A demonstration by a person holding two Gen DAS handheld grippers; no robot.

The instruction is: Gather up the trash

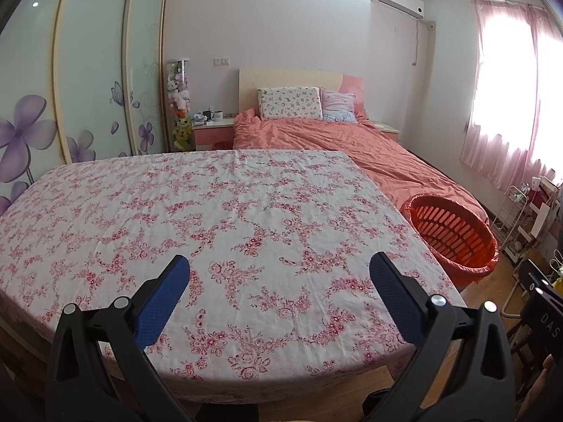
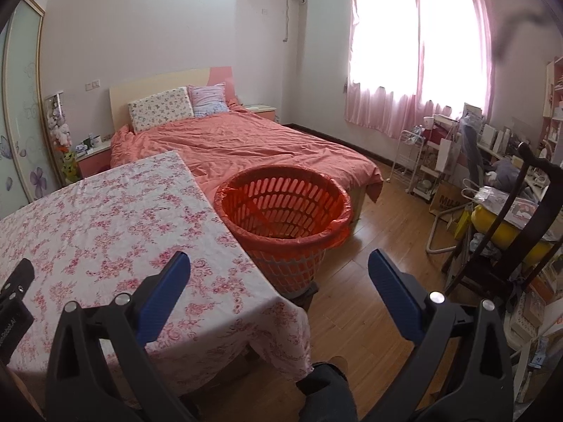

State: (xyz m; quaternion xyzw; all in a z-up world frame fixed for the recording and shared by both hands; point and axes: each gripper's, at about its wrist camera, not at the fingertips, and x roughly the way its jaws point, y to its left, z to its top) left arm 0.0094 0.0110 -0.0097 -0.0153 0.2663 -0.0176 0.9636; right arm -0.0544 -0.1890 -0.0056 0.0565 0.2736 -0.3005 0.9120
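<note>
Both tongs stood wide apart and held nothing. The left tongs [image 1: 279,269] hovered over the near part of the desk [image 1: 176,211], whose floral cloth lay flat with no scrap of trash on it that either view showed. The right tongs [image 2: 279,267] hung past the desk's right corner, pointed toward the orange laundry-style basket [image 2: 286,211], which stood on the wooden floor [image 2: 369,246] just beside the desk and near the foot of the bed [image 2: 253,140]. The basket was lined with an orange bag; what little of its bottom showed appeared empty.

Judged from this, the job was either at its very start or already finished, since no trash could be seen anywhere within reach. The next move would call for finding a piece first, perhaps among the clutter by the rack [image 2: 418,161] at the right, before any closing of the tongs.
</note>
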